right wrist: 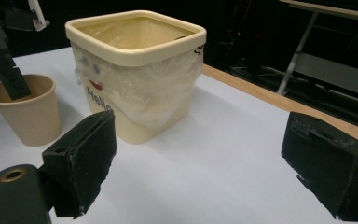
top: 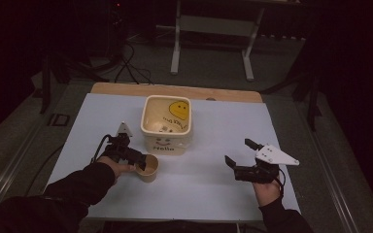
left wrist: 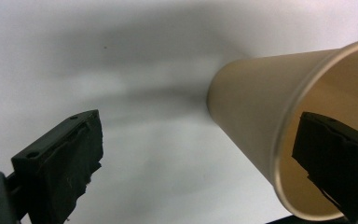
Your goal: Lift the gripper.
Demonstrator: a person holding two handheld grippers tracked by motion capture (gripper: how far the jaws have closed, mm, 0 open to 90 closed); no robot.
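White table — left gripper spread astride paper cup rim; right gripper spread, apart.

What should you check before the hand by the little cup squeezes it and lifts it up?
1. One jaw inside the paper cup, one outside: ok. The left gripper straddles the cup wall.
2. Jaws closed on the wall: not ok, a wide gap is left on the outer side.
3. Cup upright on the table: ok, as seen from the right gripper view.
4. Anything in the cup: cannot tell, its bottom is hidden.
5. Room beside the cream bucket: ok, cup and bucket stand apart.
6. Right gripper out of the way: ok, open and off to the side.
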